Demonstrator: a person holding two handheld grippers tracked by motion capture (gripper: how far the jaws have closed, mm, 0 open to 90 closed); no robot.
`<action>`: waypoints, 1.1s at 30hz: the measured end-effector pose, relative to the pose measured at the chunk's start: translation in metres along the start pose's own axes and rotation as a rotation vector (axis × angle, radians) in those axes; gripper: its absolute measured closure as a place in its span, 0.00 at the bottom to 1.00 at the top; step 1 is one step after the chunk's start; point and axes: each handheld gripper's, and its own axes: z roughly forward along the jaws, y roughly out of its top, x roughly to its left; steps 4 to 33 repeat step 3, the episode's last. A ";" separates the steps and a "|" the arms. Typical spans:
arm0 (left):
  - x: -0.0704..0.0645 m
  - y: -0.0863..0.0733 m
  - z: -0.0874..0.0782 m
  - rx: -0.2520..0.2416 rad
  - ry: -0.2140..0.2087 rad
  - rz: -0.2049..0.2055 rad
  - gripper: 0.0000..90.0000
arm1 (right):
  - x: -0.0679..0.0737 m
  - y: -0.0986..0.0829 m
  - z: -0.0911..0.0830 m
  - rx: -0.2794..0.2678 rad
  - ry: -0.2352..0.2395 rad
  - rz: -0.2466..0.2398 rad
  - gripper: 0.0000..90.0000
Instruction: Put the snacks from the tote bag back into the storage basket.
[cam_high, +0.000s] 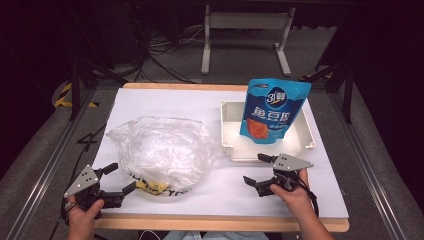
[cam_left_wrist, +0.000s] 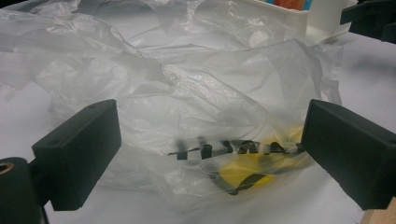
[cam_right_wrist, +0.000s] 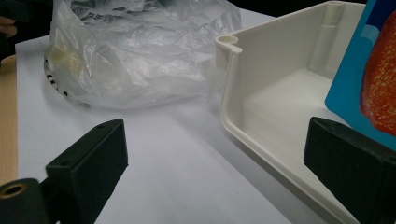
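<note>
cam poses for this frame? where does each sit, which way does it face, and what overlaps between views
High view: above the person's side, looking forward and down on the table; both hands, left gripper, right gripper at bottom.
Left gripper view: rides the left gripper, faces the plastic bag between its open jaws.
Right gripper view: rides the right gripper, faces the white tray and blue pouch; jaws open.
Shared: bag and tray appear in all three.

The bag (cam_high: 162, 150) is clear plastic with black lettering and a yellow patch at its 6 o'clock edge. The pouch (cam_high: 272, 110) is blue with white characters and an orange-red picture. The tray (cam_high: 227, 130) is white, the tabletop (cam_high: 225, 190) white with a tan rim, both tongs black.
</note>
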 end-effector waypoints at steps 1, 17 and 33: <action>0.000 0.000 0.000 -0.001 0.000 -0.001 0.06 | 0.000 0.000 0.000 0.000 0.000 0.002 0.07; 0.000 0.000 0.000 -0.009 -0.001 0.000 0.06 | 0.000 0.001 0.000 -0.003 0.002 0.005 0.07; 0.000 0.000 0.000 -0.009 -0.001 0.000 0.06 | 0.000 0.001 0.000 -0.003 0.002 0.005 0.07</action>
